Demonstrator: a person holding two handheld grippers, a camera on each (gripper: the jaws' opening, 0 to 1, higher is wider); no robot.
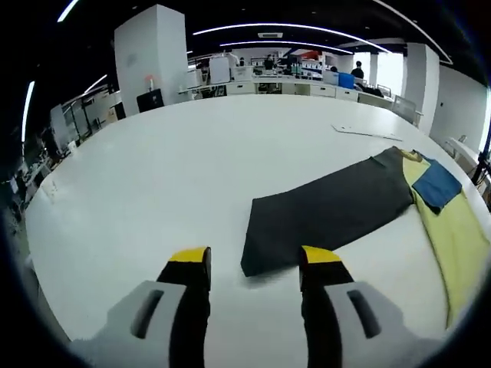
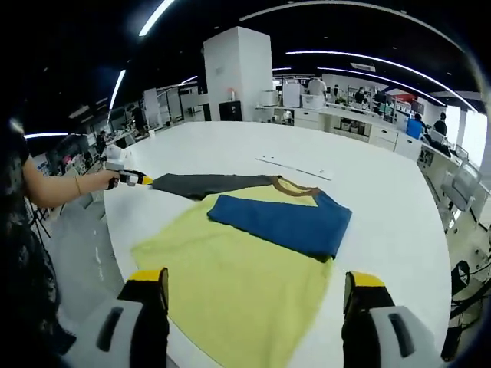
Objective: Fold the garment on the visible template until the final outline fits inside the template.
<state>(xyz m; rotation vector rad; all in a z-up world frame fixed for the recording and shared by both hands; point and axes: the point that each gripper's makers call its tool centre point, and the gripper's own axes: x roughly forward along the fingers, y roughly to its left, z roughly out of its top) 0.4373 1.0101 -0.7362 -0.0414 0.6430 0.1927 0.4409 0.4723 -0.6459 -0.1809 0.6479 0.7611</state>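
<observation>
Big open-plan office w/ black ceiling, long curved light strips, white square pillar (image 2: pixel 238 73) behind the table; desks, monitors and seated ppl along the far wall. Work surface = large white round-edged table (image 1: pixel 169 176), mostly bare, matte, grey floor beside it.

Garment (image 2: pixel 230 284) lies flat on the table: yellow body, blue sleeve (image 2: pixel 280 222) folded across the chest, dark grey sleeve (image 1: pixel 330 211) stretched straight out to the side, brownish collar at the neck. In left gripper view the grey sleeve runs diagonally from just ahead of the jaws up to the yellow body at right edge, w/ a blue patch on top.

A thin flat white sheet (image 2: pixel 295 169) lies on the table beyond the collar, apart from the garment. Can't tell if that's the template.

Left gripper (image 1: pixel 255 264): jaws spread wide, yellow-tipped, nothing between them, cuff end of grey sleeve just ahead. Same gripper seen in right gripper view at the sleeve's far end, held by a hand (image 2: pixel 107 180).

Right gripper (image 2: pixel 257 287): jaws wide apart, empty, over the yellow hem near the table edge.
</observation>
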